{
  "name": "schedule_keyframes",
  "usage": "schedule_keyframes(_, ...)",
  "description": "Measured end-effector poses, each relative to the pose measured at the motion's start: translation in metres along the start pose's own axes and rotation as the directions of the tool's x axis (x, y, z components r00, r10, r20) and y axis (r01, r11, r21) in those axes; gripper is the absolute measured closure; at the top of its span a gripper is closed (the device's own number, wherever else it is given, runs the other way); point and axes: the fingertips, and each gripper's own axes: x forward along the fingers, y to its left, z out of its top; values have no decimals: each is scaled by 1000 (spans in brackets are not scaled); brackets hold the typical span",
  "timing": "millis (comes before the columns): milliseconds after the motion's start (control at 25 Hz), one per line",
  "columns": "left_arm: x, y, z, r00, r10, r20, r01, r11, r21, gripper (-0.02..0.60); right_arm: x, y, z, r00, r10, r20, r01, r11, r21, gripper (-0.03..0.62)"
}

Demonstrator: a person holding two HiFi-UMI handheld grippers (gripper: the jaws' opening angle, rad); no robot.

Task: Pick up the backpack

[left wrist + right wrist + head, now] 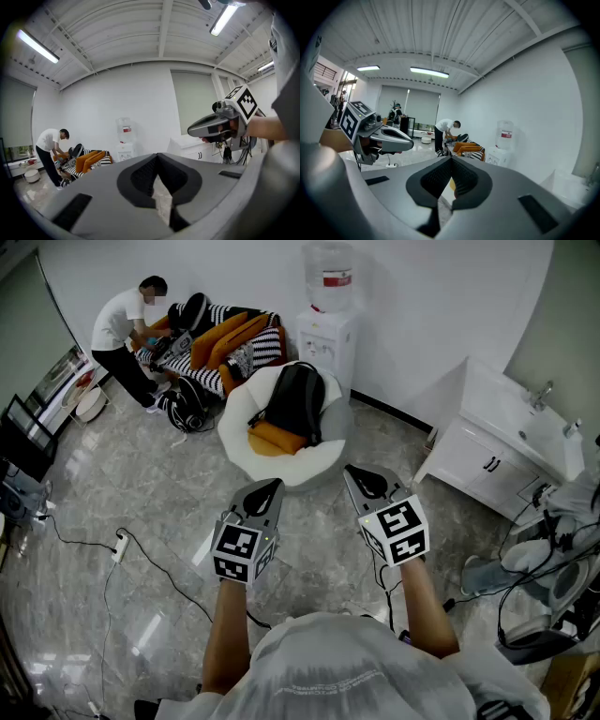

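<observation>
Polished grey marble-patterned floor [169,521] fills the head view and lies open between both grippers and a round white cushioned chair [319,460]. The black fabric backpack [296,399] stands upright in the chair against an orange cushion [274,439], well ahead of both grippers. A white cabinet [464,456] bounds the right edge. A striped sofa [267,343] and a water dispenser [328,334] line the far wall, and a power strip [119,547] lies at left.

Left gripper [266,487] view: matte grey jaws pressed together, empty.

Right gripper [364,476] view: jaws likewise together, gripping nothing.
</observation>
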Motion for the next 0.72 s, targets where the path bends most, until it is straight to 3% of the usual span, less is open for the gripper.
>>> schedule_keyframes(480, 2, -2, -14, 1000, 13, -26, -13, 1000, 4, 580, -5, -4, -15, 1000, 14, 18, -16, 993, 115, 592)
schedule_keyframes(720, 6, -16, -22, 997, 29, -68, -23, 996, 86, 578, -11, -6, -19, 1000, 24, 16, -26, 993, 114, 592)
